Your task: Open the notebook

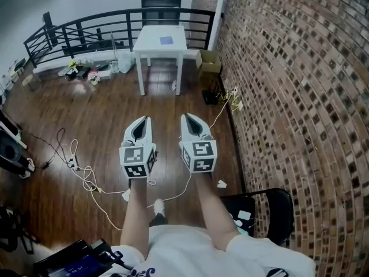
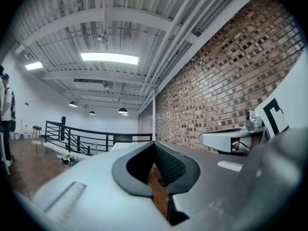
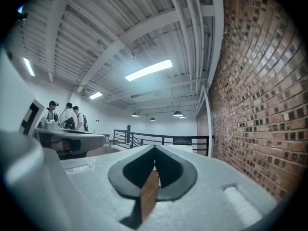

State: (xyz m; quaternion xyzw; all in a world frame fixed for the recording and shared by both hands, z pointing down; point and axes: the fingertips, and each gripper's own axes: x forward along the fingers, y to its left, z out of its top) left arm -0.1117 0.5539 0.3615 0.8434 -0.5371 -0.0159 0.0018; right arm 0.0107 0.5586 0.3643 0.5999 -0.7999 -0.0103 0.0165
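A small purple notebook (image 1: 166, 40) lies flat and closed on a white table (image 1: 151, 44) far ahead, near the railing. Both grippers are held level over the wooden floor, well short of the table. My left gripper (image 1: 144, 119) has its jaws together with nothing between them, and its tips meet in its own view (image 2: 154, 143). My right gripper (image 1: 187, 117) is beside it, also shut and empty (image 3: 154, 147). Each gripper shows at the edge of the other's view. The notebook is not visible in either gripper view.
A brick wall (image 1: 288, 97) runs along the right. A black railing (image 1: 115, 25) stands behind the table, a cardboard box (image 1: 207, 62) to its right. Cables (image 1: 81, 166) trail across the floor at left. A black chair (image 1: 265, 206) is close at right. People (image 3: 67, 119) stand far left.
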